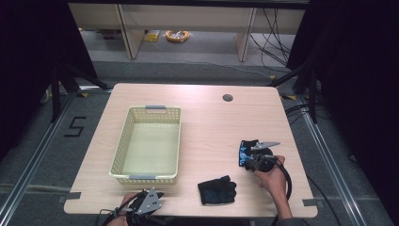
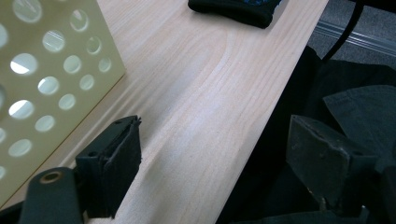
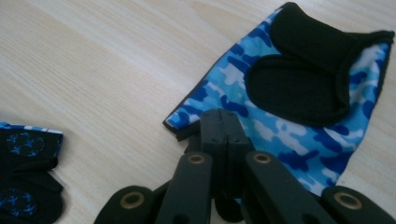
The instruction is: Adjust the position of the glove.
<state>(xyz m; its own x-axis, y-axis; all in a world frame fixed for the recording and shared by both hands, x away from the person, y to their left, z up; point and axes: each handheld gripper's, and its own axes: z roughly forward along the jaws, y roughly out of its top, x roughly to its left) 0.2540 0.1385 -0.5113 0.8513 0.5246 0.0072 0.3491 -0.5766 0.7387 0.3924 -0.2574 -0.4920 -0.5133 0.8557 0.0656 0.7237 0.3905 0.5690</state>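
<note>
The blue camouflage glove (image 3: pixel 299 116) is pinched at its edge by the closed right gripper (image 3: pixel 224 128) on the table (image 1: pixel 207 122) right of the basket (image 1: pixel 149 143), while the left gripper (image 2: pixel 210 163) is held open at the near edge

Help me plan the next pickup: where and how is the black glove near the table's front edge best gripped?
Probably at the cuff of the black glove, its thickest folded edge, seen at the top of the left gripper view. It lies flat, so come from above with the jaws straddling that edge. The open left gripper is free.
</note>
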